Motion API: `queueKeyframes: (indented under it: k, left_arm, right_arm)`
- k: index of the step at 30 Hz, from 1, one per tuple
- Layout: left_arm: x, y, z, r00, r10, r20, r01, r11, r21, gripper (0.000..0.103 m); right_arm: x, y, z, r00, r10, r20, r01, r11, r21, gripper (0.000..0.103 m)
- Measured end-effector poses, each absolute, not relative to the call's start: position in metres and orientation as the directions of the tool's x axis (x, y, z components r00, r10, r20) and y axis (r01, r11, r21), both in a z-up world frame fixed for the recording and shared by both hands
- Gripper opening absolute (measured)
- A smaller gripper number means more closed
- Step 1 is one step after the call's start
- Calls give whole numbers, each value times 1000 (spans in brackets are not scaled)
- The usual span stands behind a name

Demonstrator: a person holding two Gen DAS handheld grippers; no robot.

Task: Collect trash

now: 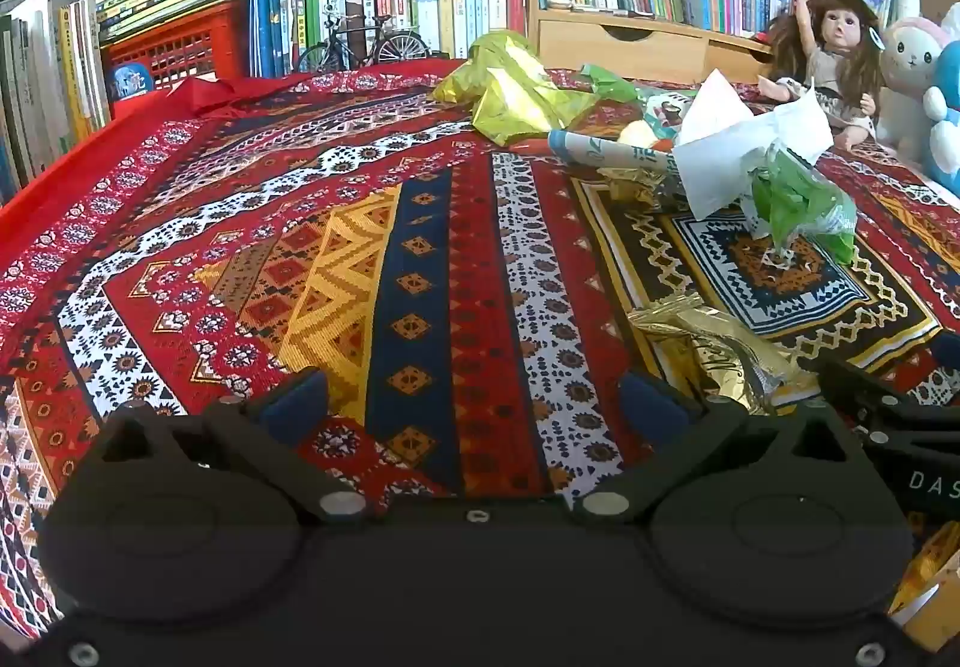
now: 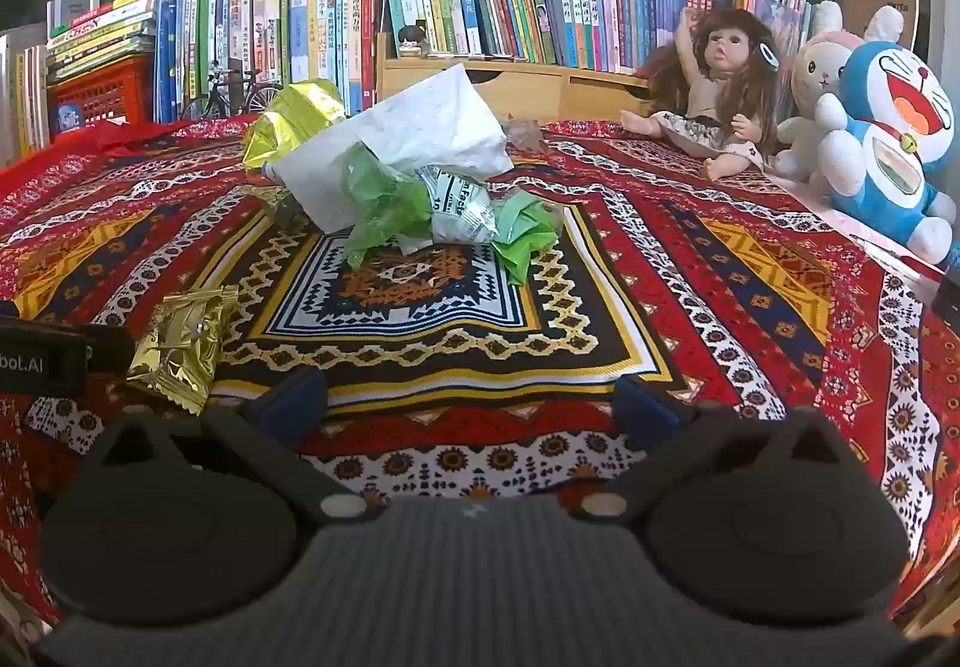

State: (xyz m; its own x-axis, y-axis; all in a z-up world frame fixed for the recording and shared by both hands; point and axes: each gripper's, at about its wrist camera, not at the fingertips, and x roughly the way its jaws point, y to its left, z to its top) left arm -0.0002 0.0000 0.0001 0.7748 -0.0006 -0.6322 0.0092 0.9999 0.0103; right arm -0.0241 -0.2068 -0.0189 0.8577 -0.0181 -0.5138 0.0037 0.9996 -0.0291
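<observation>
- Gold foil wrapper (image 2: 180, 346) flat on the patterned cloth (image 2: 720, 307), ahead-left of the right gripper (image 2: 474, 397), ahead-right of the left gripper (image 1: 474, 397); between the two, near both.
- Long axis roughly fore-and-aft in the right wrist view.
- Both grippers spread wide, nothing between the fingers.
- Farther back, heaped mid-cloth: white paper (image 2: 414, 139), green plastic film (image 2: 384, 199), yellow-green foil bag (image 2: 294, 121).
- No bin or bag for trash in view; wooden drawer box (image 2: 540, 85) behind, contents hidden.

Bare cloth (image 1: 252, 247) left (wrappers (image 1: 528, 97) right).
</observation>
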Motion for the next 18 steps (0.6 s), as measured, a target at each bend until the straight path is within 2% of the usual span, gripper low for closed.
queueKeyframes:
  k: [18]
  left_arm:
    - [0, 0, 0, 772, 0, -635, 9, 1000, 12, 103]
  right_arm:
    - [-22, -207, -18, 852, -17, -524, 3, 1000, -27, 103]
